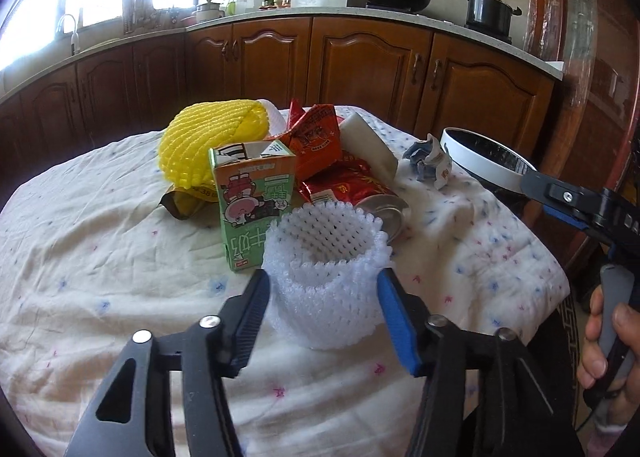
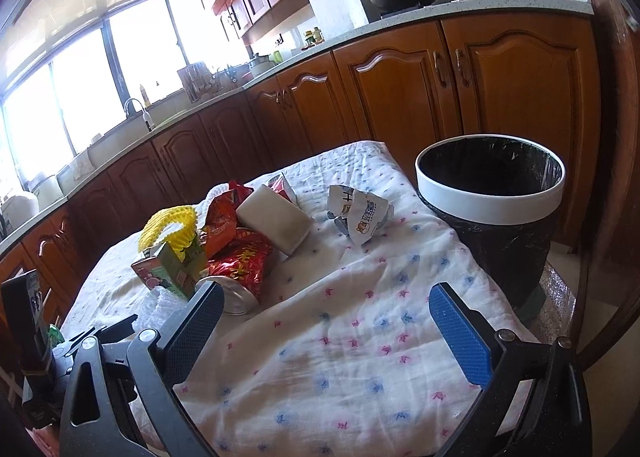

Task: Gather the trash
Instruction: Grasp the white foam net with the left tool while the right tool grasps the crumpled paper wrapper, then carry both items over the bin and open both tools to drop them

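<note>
1. Progress: I judge the job barely begun. As far as I can see into the bin (image 2: 490, 193), its black liner shows nothing inside, and every piece of trash lies on the cloth-covered desk (image 2: 340, 337).
2. Left gripper (image 1: 324, 289): my fingers (image 1: 394, 309) bracket the white foam net sleeve (image 1: 326, 269), pads at its sides. The foam looks barely dented, so I cannot tell whether they pinch it yet.
3. Right gripper (image 2: 326, 327): fingers spread wide, nothing between them but bare cloth.
4. Left to collect, beyond the left fingers: green milk carton (image 1: 256, 205) just behind the sleeve, tipped can (image 1: 386, 213), red snack wrappers (image 1: 320, 137), yellow foam net (image 1: 212, 141), white foam block (image 1: 368, 145).
5. Crumpled paper wrapper (image 2: 358, 213): ahead of the right fingers, between the pile and the bin.
6. Bin position: ahead and to the right of the right fingers, off the desk edge.
7. Obstacles: carton and can crowd the sleeve from behind; the path to the bin looks open.
8. Surroundings: wooden cabinets, wok and pot on the counter beyond.
</note>
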A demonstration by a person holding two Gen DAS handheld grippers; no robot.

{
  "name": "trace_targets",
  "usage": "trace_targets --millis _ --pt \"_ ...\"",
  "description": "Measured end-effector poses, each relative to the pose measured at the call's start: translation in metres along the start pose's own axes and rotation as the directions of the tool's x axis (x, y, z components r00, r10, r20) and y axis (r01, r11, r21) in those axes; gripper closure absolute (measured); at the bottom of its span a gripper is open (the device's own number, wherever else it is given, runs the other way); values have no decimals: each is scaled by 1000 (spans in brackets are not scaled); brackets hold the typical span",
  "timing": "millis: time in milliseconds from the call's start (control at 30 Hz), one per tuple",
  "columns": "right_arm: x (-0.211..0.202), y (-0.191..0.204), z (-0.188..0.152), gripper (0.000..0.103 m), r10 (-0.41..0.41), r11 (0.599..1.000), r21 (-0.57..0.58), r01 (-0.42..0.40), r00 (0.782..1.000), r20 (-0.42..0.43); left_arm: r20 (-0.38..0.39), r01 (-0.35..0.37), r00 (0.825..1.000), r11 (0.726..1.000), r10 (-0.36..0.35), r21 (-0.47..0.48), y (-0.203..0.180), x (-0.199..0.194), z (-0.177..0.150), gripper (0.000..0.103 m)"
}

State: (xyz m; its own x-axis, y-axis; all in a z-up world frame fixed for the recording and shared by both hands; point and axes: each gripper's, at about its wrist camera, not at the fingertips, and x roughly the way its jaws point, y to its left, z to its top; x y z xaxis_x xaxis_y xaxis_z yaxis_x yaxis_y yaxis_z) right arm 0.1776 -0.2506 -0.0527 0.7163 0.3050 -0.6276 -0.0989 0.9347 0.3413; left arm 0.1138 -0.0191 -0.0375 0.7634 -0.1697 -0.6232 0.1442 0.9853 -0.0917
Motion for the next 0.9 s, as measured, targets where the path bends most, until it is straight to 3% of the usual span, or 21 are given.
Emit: trace_targets --millis 33,100,267,400,633,667,700,733,900 --pt "5 -2 3 3 -3 1000 2 4 1000 -7 -1 7 1000 1000 -7 5 -1 0 0 71" --pt "15 -7 10 12 -4 1000 11 4 1000 -23 3 36 999 999 -36 7 -2 -5 3 79" --pt "46 -20 34 40 -10 1000 29 12 997 -71 79 93 992 996 -94 17 -5 -31 20 81" --pt "76 -27 51 43 -22 999 31 26 994 -110 113 102 988 994 -105 34 -8 -34 35 81" --pt "128 -38 65 42 -45 998 27 52 979 -200 78 114 991 993 -113 -7 -4 4 57 81" --pt "134 -40 65 43 -46 998 26 53 975 -215 72 114 991 993 -113 -10 -4 10 61 81" --pt "139 -42 65 55 -40 998 29 47 973 -229 67 114 991 993 -113 -10 -5 16 66 81" --pt "143 -44 65 59 -27 999 31 35 971 -238 63 112 992 994 -112 -11 -6 22 70 81" --pt "134 -46 64 67 15 999 33 -8 977 -214 46 125 991 992 -125 -10 -16 41 84 82"
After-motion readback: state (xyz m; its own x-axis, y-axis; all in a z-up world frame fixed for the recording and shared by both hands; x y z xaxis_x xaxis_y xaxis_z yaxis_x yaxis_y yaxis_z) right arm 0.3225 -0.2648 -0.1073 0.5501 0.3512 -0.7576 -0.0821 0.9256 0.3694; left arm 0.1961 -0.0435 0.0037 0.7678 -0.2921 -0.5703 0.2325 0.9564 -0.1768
